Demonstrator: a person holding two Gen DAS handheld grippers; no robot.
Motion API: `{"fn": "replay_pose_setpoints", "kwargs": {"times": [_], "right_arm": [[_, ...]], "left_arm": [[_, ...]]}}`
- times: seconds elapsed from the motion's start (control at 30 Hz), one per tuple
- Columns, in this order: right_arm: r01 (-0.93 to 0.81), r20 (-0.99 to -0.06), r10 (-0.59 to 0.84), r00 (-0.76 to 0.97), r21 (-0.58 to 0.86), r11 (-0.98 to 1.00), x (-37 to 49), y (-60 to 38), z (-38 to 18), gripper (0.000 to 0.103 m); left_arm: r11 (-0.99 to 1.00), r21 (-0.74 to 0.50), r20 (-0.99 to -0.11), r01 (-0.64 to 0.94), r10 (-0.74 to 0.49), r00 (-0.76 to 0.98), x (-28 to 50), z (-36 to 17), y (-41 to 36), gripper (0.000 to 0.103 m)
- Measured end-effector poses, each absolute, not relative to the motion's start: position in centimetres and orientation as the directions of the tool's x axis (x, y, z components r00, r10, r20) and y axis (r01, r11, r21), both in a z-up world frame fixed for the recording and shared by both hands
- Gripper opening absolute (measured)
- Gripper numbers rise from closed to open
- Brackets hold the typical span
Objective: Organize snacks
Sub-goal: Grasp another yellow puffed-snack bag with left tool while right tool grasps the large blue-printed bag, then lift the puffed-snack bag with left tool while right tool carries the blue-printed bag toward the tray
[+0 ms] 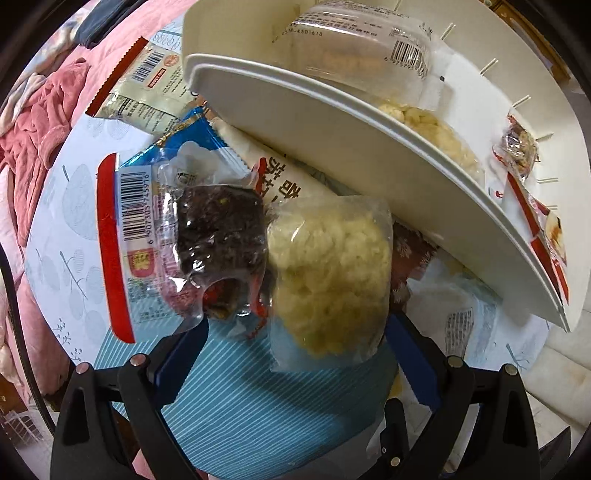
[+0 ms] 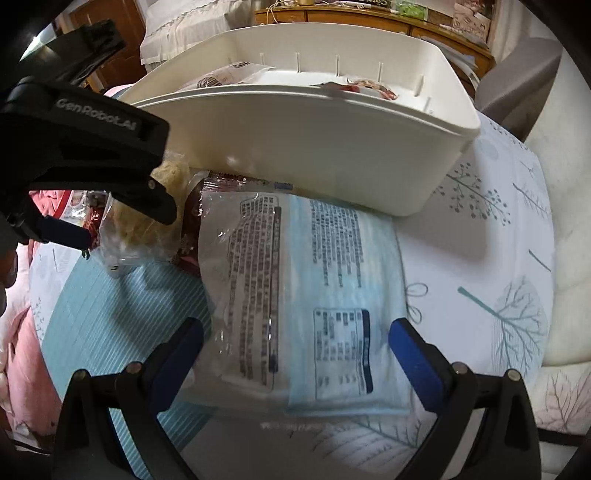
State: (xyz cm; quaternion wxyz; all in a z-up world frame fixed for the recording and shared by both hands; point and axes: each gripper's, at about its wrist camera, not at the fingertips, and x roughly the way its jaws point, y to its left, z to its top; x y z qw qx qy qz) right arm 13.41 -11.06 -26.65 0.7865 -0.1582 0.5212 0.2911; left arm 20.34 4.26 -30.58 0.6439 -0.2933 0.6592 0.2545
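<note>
A white plastic bin (image 1: 332,147) holds several snack packets, and it also shows in the right wrist view (image 2: 314,147). In front of it lie a clear pack of pale yellow snack (image 1: 328,277), a dark snack pack (image 1: 218,236) and a blue-and-red bag (image 1: 125,229). My left gripper (image 1: 295,339) is open, with its fingers on either side of the yellow and dark packs. My right gripper (image 2: 295,347) is open around the near end of a pale blue printed bag (image 2: 303,295) that lies flat. The left gripper's body (image 2: 74,155) shows at upper left in the right wrist view.
A white cloth with a tree print (image 2: 498,277) covers the table, with a teal striped mat (image 1: 251,406) on it. A red-edged bag (image 1: 147,85) lies beyond the pile. Pink bedding (image 1: 33,129) lies to the left. Wooden drawers (image 2: 369,18) stand behind the bin.
</note>
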Motion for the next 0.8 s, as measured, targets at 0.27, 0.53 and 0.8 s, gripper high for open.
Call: {"fn": "replay_pose_setpoints", "kwargs": {"times": [0.27,0.53,0.8], "right_arm": [[-0.627,-0.914,0.269,0.304,0.020,0.779,14.9,-9.8,-27.8,0.102],[-0.620,-0.919,0.269,0.289,0.034,0.784,16.3,-9.3,-28.6,0.102],[-0.620,-0.931,0.237,0.277,0.015,0.784,16.1,-9.1,-28.7,0.097]], "left_arm": [[0.686,-0.032,-0.998,-0.727,-0.066,-0.018,21.6,-31.5,3.8,0.084],[0.665,-0.054,-0.994,-0.745,-0.108,-0.024,20.7,-32.3,2.6,0.052],[0.683,-0.065,-0.993,-0.727,-0.120,-0.023,20.6,-31.4,1.5,0.037]]}}
